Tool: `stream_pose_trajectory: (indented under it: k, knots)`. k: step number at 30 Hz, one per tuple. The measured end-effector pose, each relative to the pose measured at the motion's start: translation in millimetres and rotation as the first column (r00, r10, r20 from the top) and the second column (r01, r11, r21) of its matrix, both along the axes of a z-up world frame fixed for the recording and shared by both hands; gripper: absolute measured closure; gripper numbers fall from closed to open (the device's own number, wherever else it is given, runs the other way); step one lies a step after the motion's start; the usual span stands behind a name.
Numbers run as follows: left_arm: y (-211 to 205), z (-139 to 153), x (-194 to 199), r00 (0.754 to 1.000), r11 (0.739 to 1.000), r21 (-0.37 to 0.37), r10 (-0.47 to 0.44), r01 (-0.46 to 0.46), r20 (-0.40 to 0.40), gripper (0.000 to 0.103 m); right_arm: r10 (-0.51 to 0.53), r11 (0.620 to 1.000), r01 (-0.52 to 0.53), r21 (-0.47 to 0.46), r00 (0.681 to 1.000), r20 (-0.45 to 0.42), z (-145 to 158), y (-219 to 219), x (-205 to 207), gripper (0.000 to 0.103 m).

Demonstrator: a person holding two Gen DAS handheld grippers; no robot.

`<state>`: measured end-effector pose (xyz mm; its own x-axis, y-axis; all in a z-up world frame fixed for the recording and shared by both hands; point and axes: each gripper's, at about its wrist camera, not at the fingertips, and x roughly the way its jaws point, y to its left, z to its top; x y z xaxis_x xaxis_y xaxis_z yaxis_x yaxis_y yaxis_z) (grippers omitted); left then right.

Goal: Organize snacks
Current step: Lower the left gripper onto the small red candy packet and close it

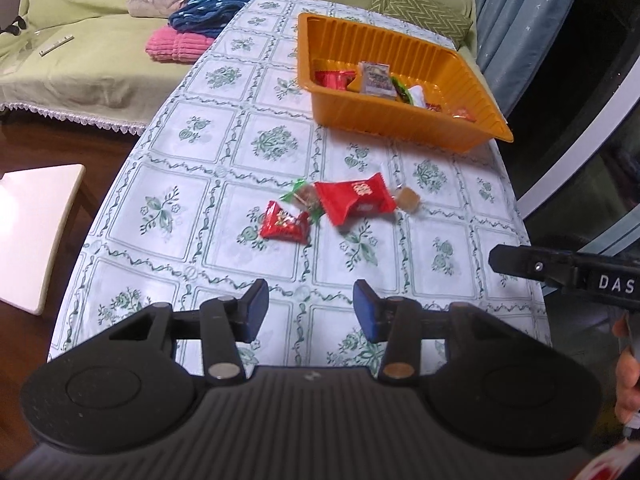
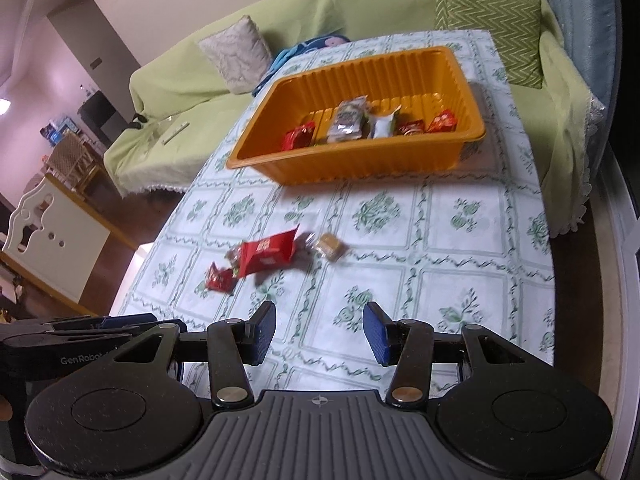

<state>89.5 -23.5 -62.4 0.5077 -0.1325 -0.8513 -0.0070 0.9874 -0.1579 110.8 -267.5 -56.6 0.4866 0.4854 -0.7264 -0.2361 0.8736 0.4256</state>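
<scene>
Reaching into the heap of four loose snacks mid-counter, the left tongs (image 1: 311,309), parted, empty and widening slightly, could pinch two at once, since the large red packet (image 1: 351,199) overlaps the green-wrapped candy (image 1: 305,197). The right tongs (image 2: 319,329), likewise apart and empty, may snag on them. The orange tray (image 1: 404,128) near the far edge hides some snacks behind its wall; the blurred tan sweet (image 2: 329,246) is probably wrapped.

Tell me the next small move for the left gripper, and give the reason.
Probably ease the left gripper forward and down over the small red packet. Its jaws are open and empty, that packet lies nearest it, and four snacks are still outside the orange tray.
</scene>
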Motion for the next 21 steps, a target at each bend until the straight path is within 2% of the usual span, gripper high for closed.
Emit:
stream_pose_trajectory:
  k: [14, 21]
  knots:
    - [11, -12, 7, 1.000, 1.000, 0.004, 0.004, -0.004, -0.012, 0.061, 0.025, 0.999, -0.025, -0.025, 0.999, -0.027, -12, 21, 8, 0.054]
    - [11, -22, 18, 0.999, 0.995, 0.093, -0.036, 0.035, 0.007, 0.060, 0.013, 0.999, -0.014, -0.030, 0.999, -0.039, -16, 22, 13, 0.054]
